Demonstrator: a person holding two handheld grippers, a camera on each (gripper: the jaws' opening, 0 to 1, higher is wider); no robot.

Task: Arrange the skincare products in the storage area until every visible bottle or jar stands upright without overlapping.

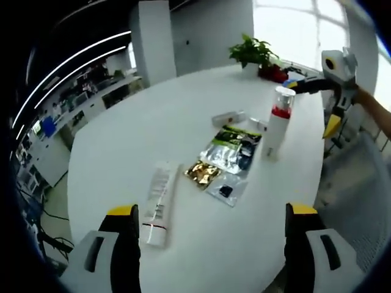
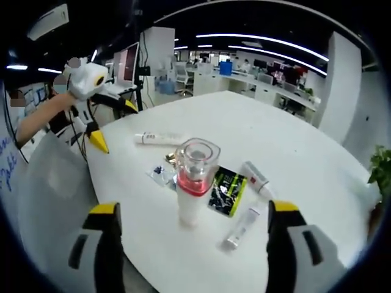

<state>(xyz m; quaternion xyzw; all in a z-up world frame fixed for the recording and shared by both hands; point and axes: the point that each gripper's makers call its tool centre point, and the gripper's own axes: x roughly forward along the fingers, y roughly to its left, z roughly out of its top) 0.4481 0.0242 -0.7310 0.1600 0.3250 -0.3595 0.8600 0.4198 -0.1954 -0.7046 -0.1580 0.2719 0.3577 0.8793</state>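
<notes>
A white bottle (image 1: 276, 125) (image 2: 194, 186) with a clear cap and a red band stands upright on the round white table (image 1: 183, 110) (image 2: 293, 152). A long white tube (image 1: 159, 201) (image 2: 160, 138) lies flat. A short tube (image 1: 229, 118) (image 2: 255, 177) and a slim clear tube (image 2: 241, 227) also lie flat. A green-black sachet (image 1: 235, 146) (image 2: 227, 190), a gold sachet (image 1: 203, 173) and a small clear sachet (image 1: 227, 189) (image 2: 160, 174) rest between them. My left gripper (image 1: 212, 229) (image 2: 113, 122) is open near the table edge. My right gripper (image 2: 195, 235) (image 1: 313, 105) is open, just short of the bottle.
A potted green plant (image 1: 253, 52) (image 2: 382, 171) stands at one edge of the table. Office desks and monitors (image 2: 256, 73) lie beyond it. A person's sleeve (image 2: 36, 116) shows behind the left gripper. Bare table top (image 1: 122, 140) stretches beside the long tube.
</notes>
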